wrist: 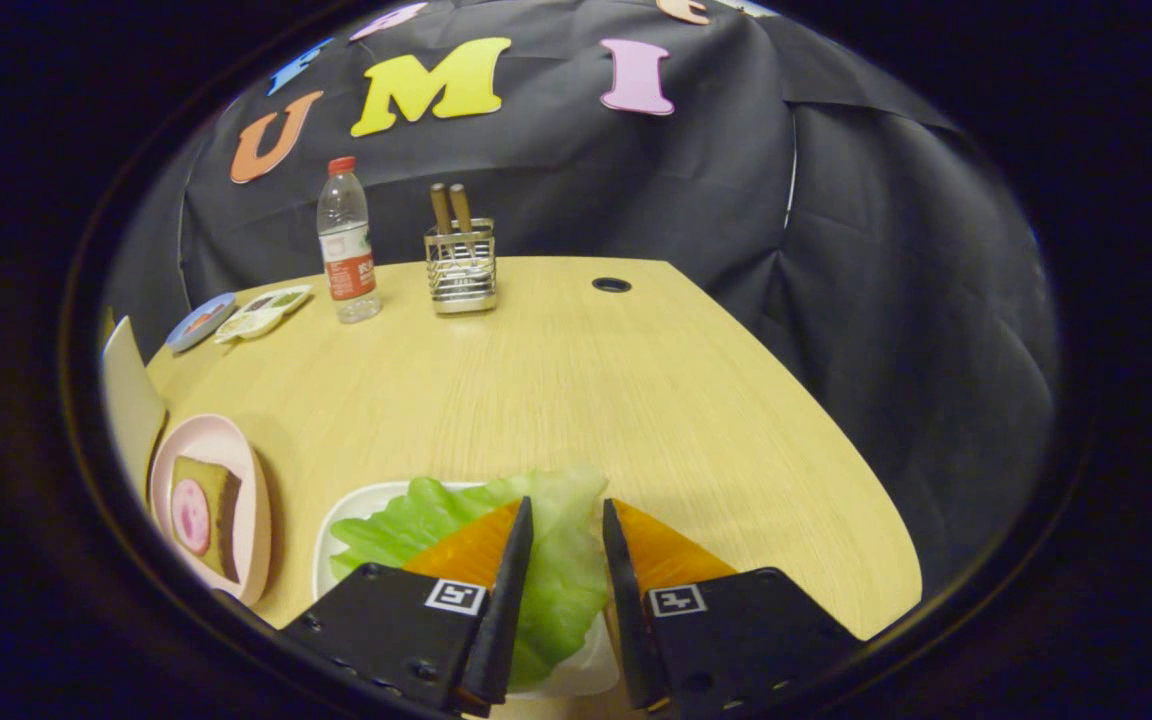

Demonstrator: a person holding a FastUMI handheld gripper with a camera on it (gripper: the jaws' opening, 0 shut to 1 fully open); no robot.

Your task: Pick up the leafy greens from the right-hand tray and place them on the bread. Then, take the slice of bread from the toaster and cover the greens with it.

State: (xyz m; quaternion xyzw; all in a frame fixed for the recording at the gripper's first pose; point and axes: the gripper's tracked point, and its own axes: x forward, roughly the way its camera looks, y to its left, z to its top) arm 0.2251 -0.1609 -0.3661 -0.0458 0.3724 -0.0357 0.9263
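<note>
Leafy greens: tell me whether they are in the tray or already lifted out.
Cannot tell for certain. The leafy greens sit over the white tray, between the claw fingers, which flank them with a gap showing.

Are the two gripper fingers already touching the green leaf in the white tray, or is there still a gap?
Cannot tell. In the gripper view the leafy greens lie between the fingers of the gripper, above the white tray, but the contact itself is not plainly visible.

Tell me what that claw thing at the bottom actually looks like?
The gripper has two fingers shaped like wedges, with thin black pads facing each other and orange outer faces. Each sits on a black block with small screws and a square black-and-white marker.
</note>
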